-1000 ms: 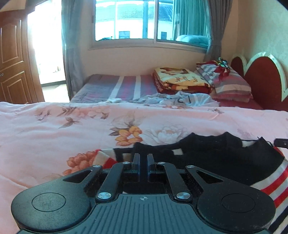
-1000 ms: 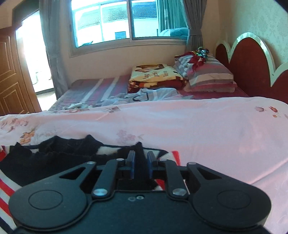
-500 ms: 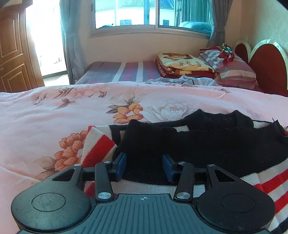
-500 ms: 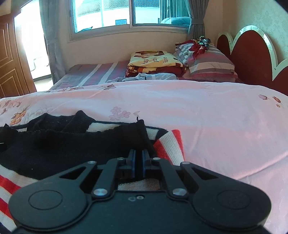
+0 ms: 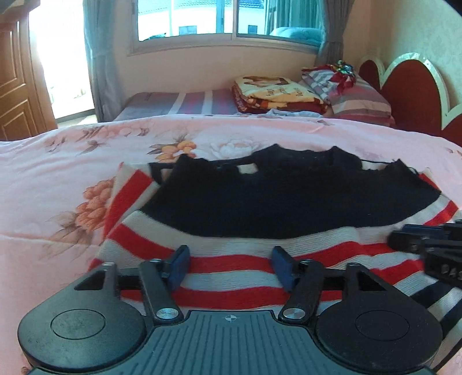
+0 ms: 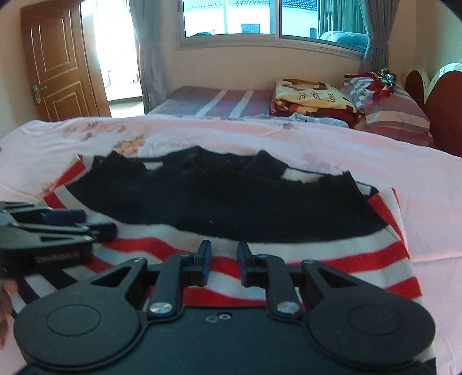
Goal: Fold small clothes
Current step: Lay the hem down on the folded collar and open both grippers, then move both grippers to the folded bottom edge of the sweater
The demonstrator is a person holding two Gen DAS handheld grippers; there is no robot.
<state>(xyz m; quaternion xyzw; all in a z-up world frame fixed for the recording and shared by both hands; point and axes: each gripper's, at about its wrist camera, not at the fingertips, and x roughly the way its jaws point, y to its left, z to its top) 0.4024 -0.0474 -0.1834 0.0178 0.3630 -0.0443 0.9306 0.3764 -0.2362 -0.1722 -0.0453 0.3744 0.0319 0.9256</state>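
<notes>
A small knitted sweater (image 5: 260, 202), black at the top with red and white stripes below, lies folded over on the pink floral bedspread (image 5: 57, 173). It also shows in the right wrist view (image 6: 231, 207). My left gripper (image 5: 231, 264) is open and empty, hovering over the striped part. My right gripper (image 6: 222, 264) is open with a narrower gap, empty, above the stripes near the sweater's right side. Each gripper shows at the edge of the other's view: the right gripper (image 5: 427, 242) and the left gripper (image 6: 57, 228).
A second bed (image 5: 179, 102) with a striped sheet stands behind, bearing folded blankets (image 5: 274, 92) and striped pillows (image 5: 352, 95). A red headboard (image 5: 415, 86) is at the right. A wooden door (image 6: 63, 66) and a window (image 6: 260, 20) are beyond.
Both grippers let go of the sweater's black edge, opened, and drew back toward me. The sweater now lies flat, with more striped fabric showing below the fingers.
</notes>
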